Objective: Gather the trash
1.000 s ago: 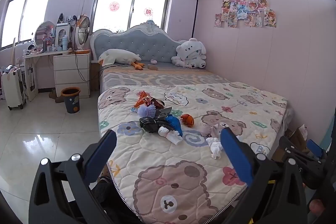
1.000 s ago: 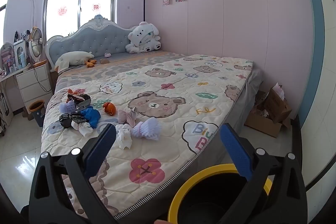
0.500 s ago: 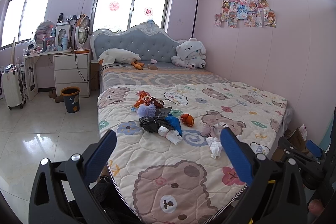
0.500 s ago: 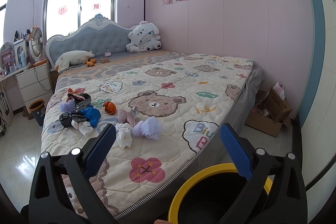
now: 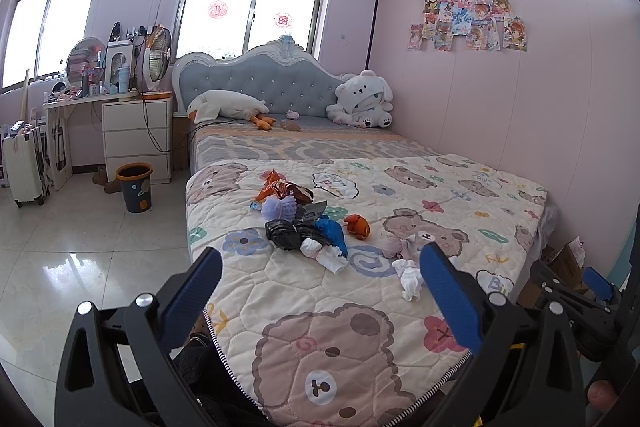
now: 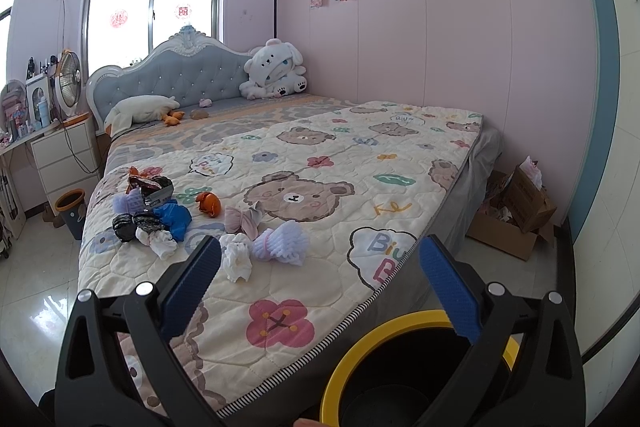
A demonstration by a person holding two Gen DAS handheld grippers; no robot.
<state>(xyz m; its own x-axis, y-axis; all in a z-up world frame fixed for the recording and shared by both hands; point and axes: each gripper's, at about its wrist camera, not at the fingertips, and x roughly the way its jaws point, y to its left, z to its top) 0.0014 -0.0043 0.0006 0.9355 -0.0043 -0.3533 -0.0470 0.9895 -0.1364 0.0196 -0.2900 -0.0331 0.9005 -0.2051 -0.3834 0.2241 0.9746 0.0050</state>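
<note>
Pink bedroom walls frame a bed [image 5: 360,327] strewn mid-quilt with wrappers and tissues [image 6: 160,219], while the left gripper [image 5: 320,291] and right gripper [image 6: 320,279] hover spread apart and empty above the yellow-rimmed bin [image 6: 400,331], so light tissue may slip out.

Two plush toys [image 5: 362,99], two bins [image 5: 135,187], one bed [image 6: 360,163].

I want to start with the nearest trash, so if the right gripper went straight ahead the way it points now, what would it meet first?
Probably the quilt near the foot of the bed, not trash. The right gripper, jaws open and empty, aims just right of the white crumpled tissue and lavender foam net. Depth is uncertain.
</note>
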